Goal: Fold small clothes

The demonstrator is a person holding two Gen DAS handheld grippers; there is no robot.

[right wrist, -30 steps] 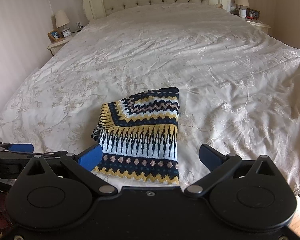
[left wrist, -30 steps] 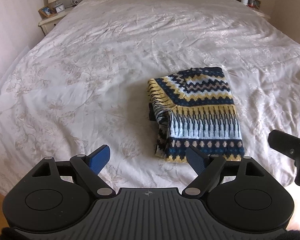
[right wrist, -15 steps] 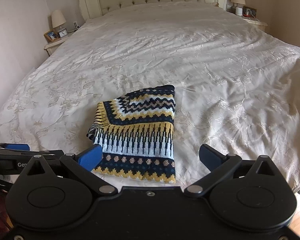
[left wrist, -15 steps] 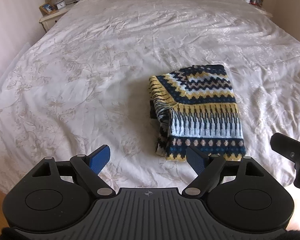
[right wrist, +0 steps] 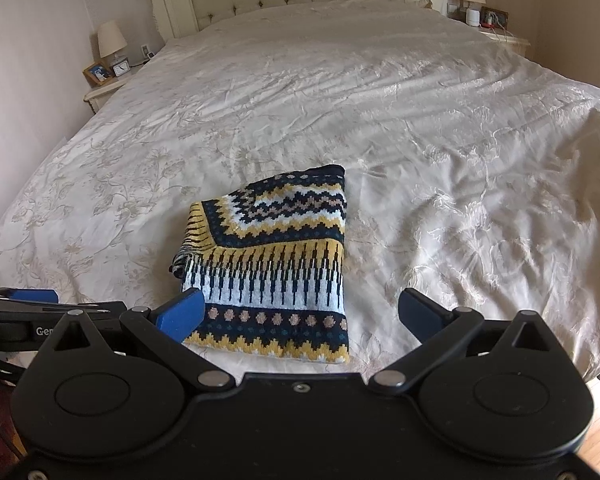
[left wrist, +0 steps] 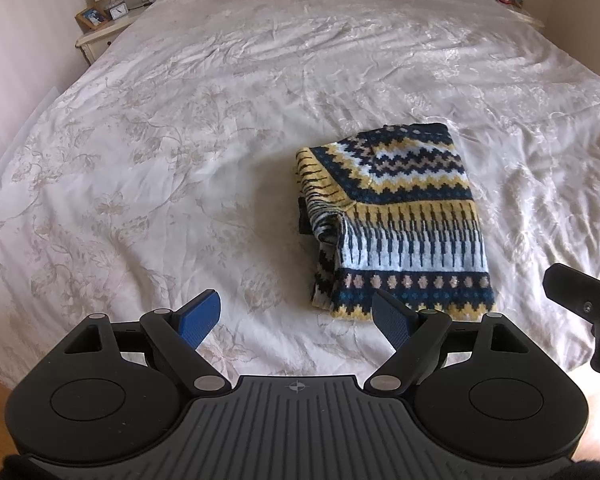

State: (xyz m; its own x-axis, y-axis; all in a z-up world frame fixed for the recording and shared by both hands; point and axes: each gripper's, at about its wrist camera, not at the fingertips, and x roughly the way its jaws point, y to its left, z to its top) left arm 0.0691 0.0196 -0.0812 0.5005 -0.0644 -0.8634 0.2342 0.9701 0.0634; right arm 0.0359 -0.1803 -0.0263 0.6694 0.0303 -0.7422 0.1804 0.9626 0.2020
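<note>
The patterned knit sweater [left wrist: 396, 220] lies folded into a compact rectangle on the bed [left wrist: 180, 140], near its foot edge. The knit is judged soft, thick and light; it should drape and slide little on the bedspread. Grip the zigzag hem corners nearest the cameras, taking all layers. A bunched portion, possibly a sleeve, protrudes at the sweater's left side. The left gripper [left wrist: 298, 316] hovers short of the hem, fingers wide apart, holding nothing. The right gripper [right wrist: 300, 312] hovers over the hem, fingers equally wide apart, empty, touching no fabric.
</note>
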